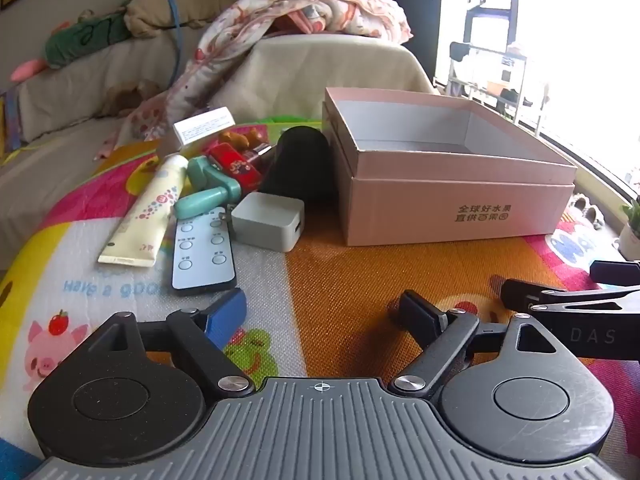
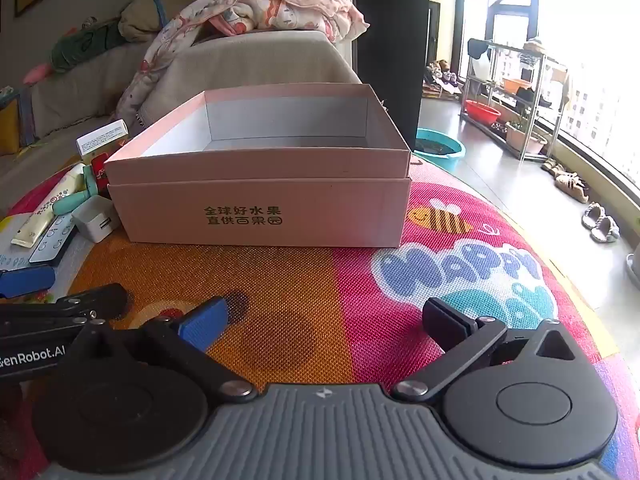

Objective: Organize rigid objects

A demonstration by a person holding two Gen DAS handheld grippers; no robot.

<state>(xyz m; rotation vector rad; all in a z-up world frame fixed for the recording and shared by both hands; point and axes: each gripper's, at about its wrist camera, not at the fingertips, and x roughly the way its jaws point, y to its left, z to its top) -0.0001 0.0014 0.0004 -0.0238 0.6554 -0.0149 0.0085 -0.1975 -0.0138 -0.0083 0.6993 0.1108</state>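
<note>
An open pink cardboard box [image 1: 456, 208] stands on the play mat; it looks empty in the right wrist view [image 2: 260, 204]. Left of it lies a pile: a white charger cube [image 1: 267, 221], a grey remote [image 1: 203, 255], a cream tube [image 1: 144, 216], a teal handled tool [image 1: 210, 192], a red toy [image 1: 236, 166], a black domed object [image 1: 300, 168] and a small white carton [image 1: 204, 125]. My left gripper [image 1: 324, 312] is open and empty, just short of the remote. My right gripper [image 2: 332, 320] is open and empty in front of the box.
The colourful play mat [image 2: 360, 280] covers the surface. A sofa with a blanket [image 1: 280, 12] and cushions stands behind. The right gripper's arm [image 1: 568, 300] shows at the left view's right edge. A shelf rack [image 2: 516, 96], basins and slippers stand on the floor at right.
</note>
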